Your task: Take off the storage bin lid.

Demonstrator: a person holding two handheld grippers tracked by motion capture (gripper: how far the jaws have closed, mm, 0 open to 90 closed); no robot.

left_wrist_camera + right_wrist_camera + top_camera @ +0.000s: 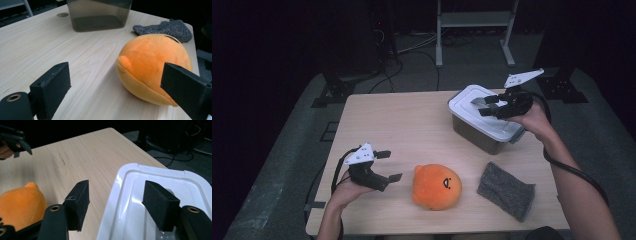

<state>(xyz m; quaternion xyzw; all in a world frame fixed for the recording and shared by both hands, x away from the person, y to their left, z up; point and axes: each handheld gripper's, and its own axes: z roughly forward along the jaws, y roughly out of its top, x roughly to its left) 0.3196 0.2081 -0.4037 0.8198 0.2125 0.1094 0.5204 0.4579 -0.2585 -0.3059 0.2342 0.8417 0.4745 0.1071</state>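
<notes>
An orange plush toy [437,186] with a stitched face lies near the table's front edge. My left gripper [390,165] hovers just left of it, open, jaws pointing at the toy and nothing between them. In the left gripper view the plush [152,60] sits ahead, close to the right jaw of the gripper [117,72]. My right gripper [480,106] is open above the white lid [467,96] of a grey bin [477,134]. In the right gripper view one jaw of the gripper [117,188] is over the lid [130,202] and the other is past its edge, gripping nothing.
A grey knitted cloth [506,190] lies at the front right, beside the plush and in front of the bin. The wooden table [407,120] has bare room at its back left. Beyond the table are dark floor, cables and a metal stand [474,30].
</notes>
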